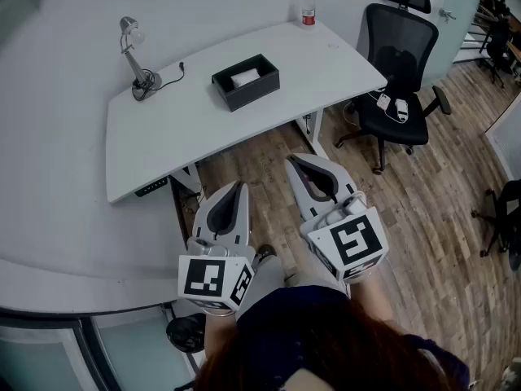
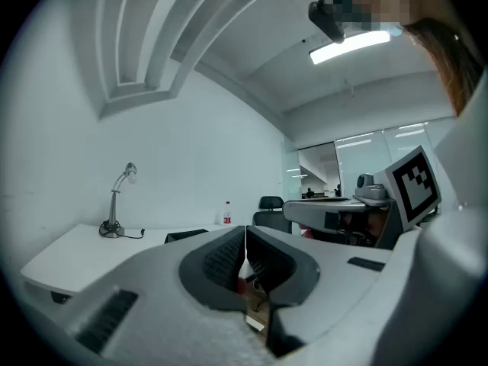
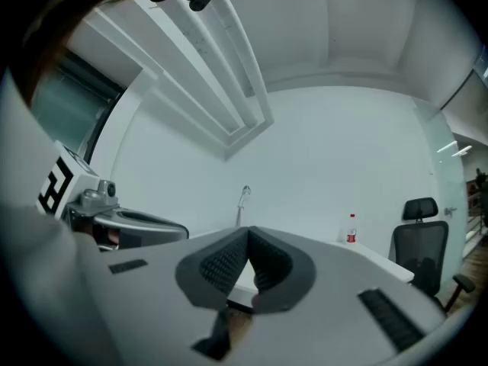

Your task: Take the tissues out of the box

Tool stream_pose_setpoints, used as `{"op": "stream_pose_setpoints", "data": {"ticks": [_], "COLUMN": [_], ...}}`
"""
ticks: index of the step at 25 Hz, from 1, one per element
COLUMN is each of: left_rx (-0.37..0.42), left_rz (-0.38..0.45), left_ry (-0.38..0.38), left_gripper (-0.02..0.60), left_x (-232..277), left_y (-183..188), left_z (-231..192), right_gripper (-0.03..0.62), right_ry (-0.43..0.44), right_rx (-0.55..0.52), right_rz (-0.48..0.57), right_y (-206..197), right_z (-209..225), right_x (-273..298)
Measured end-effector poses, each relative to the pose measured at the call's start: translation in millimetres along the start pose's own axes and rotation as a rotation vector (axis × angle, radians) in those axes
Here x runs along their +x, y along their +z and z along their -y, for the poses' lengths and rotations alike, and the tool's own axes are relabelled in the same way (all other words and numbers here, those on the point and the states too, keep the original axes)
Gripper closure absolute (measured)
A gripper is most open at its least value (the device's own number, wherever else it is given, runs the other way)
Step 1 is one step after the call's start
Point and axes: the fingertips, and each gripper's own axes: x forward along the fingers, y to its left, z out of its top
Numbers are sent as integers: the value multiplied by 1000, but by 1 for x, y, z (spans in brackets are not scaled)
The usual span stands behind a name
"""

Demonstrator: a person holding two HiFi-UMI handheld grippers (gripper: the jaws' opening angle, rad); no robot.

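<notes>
Item 1. Tissue box (image 1: 245, 81): black, open at the top, a white tissue (image 1: 244, 77) showing inside. We place it on the desk, well ahead of both pairs of fingertips, straight out from the left pair and ahead and to the left of the right pair. Neither gripper touches it.

Item 2. Left gripper (image 1: 241, 184): held level over the floor, short of the desk edge. In its own view we record the fingers (image 2: 221, 259) clenched tip to tip, with nothing between them. Its marker cube (image 1: 213, 279) sits at the rear.

Item 3. Right gripper (image 1: 291, 160): just beside the left, its tips a little further forward. We note its fingers (image 3: 225, 264) pressed together and empty as well. Its cube (image 1: 352, 247) faces up.

Item 4. Desk (image 1: 203, 129): white, curved front edge, beyond both sets of fingertips.

Item 5. Lamp (image 1: 134, 55): small, on a bent neck, with a cord, at the far left of the desk, well left of the left fingertips.

Item 6. Bottle (image 1: 308, 8): red label and cap, upright at the far edge of the desk, beyond the right fingertips.

Item 7. Office chair (image 1: 399, 72): black, mesh back, off the right end of the desk, to the right of the right fingers. Small white objects lie on its seat; we cannot tell what they are.

Item 8. Floor (image 1: 423, 202): wood planks, below both grippers.
</notes>
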Motion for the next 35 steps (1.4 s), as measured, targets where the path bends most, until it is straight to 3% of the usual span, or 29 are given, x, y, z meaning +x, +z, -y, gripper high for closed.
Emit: {"op": "stream_pose_setpoints", "data": {"ticks": [9, 35], "left_rx": [-3, -25], "left_rz": [-3, 17], "left_ry": [3, -10], "left_gripper": [557, 555], "left_x": [13, 65], "left_y": [0, 3], "left_z": [-14, -102], "right_gripper": [576, 576], "right_ry": [2, -3], "right_rx": [73, 16], "right_rz": [8, -44], "right_y": [-1, -11], "right_z": [6, 11], "right_x": [13, 114]}}
